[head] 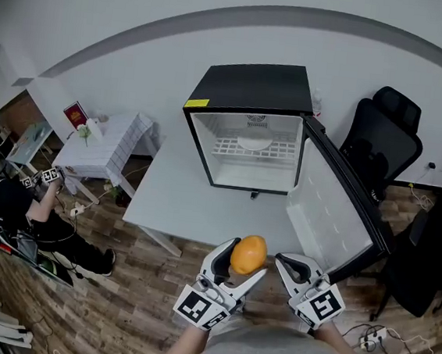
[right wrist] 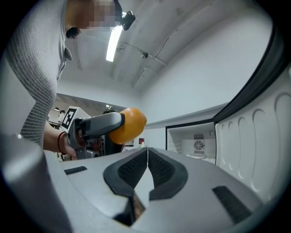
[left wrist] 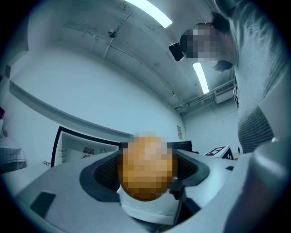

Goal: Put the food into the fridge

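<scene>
Left gripper [head: 247,261] jaws clamp the orange [head: 249,251], while only the right gripper view shows right gripper [right wrist: 147,157] jaws pressed together.

Off-task: white slatted side table [head: 102,152] at left, red booklet [head: 75,114] upright on it. Person [head: 14,205] seated on wood floor [head: 138,297] nearby. Black office chairs [head: 382,134] right; power strip [head: 373,335] on floor.

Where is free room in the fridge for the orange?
The fridge floor under the wire shelf is bare. The white table left of the fridge is bare too. The shelf's middle carries a pale round thing.
</scene>
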Motion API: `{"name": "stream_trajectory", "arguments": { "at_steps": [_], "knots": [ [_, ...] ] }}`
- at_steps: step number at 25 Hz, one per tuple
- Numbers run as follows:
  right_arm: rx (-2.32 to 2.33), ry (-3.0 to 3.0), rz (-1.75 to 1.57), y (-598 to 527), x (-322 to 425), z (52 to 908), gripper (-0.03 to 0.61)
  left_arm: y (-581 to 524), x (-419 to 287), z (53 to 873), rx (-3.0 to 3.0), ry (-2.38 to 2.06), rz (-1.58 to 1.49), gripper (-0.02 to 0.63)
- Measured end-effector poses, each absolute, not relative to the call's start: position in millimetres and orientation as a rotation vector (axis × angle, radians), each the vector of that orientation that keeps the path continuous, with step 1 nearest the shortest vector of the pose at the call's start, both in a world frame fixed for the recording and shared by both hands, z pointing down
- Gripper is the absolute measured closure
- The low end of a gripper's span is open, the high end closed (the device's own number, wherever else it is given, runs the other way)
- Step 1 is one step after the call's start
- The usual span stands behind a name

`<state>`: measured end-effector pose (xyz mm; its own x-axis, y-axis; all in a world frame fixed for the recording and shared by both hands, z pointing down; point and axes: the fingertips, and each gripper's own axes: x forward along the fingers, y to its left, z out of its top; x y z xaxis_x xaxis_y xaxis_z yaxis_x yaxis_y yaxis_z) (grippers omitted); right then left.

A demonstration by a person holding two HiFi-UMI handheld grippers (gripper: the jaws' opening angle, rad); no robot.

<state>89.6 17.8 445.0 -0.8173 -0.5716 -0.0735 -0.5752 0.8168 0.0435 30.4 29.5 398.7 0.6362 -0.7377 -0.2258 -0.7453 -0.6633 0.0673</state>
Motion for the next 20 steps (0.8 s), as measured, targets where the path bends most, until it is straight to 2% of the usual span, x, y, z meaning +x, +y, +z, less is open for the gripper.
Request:
{"name": "stream_trajectory", "arguments": {
  "at_steps": [20],
  "knots": [
    [-1.138,2.881,0.098,-116.4,15.1,434.7,0.565,-112.9,-49.2,390.2,-2.888,1.119,0.369,0.25]
  ]
}}
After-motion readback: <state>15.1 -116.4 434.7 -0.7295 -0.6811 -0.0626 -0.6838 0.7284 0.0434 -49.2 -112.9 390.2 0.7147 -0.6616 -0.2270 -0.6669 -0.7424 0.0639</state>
